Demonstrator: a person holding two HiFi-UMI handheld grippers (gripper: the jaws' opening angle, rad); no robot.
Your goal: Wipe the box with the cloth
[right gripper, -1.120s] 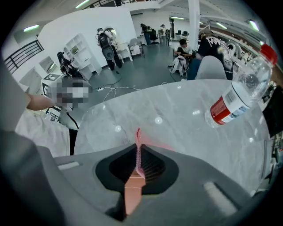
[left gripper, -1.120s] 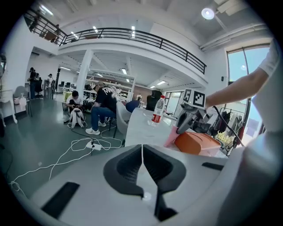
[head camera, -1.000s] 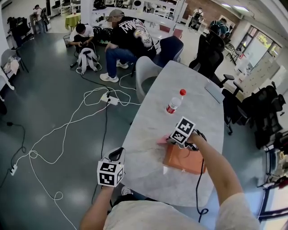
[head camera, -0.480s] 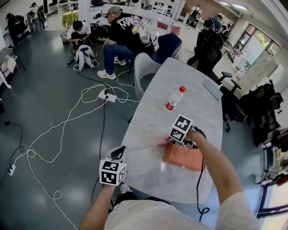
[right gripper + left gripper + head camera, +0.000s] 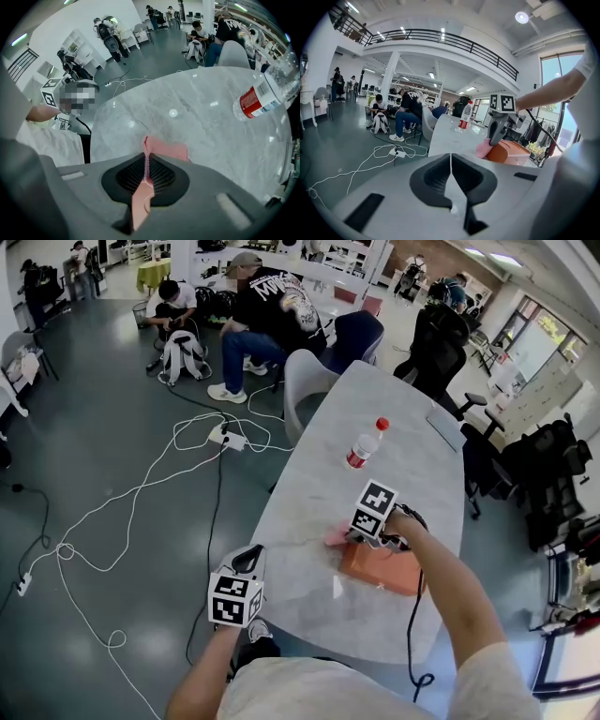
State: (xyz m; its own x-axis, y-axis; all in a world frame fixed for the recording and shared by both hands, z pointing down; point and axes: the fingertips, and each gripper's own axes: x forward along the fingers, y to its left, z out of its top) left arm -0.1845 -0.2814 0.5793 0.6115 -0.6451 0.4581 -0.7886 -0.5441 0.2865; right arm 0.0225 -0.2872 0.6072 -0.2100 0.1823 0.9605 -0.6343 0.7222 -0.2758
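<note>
At box [image 5: 384,570] edge, right gripper [image 5: 146,146] clamps cloth [image 5: 165,151].

Long pale-grey marble-look table [image 5: 314,493], rounded ends, on dark glossy floor [image 5: 112,427]. Near table's middle: clear plastic bottle [image 5: 364,450], red cap and label, upright. Toward near end, right of centre: orange box [image 5: 380,570], lying flat. At its far-left corner: pink cloth [image 5: 337,536], low over tabletop (contact with marble cannot be told). By far right edge: thin grey slab [image 5: 446,431], well apart from bottle. On floor beside table: white power strip [image 5: 230,438] with trailing white cables.
</note>
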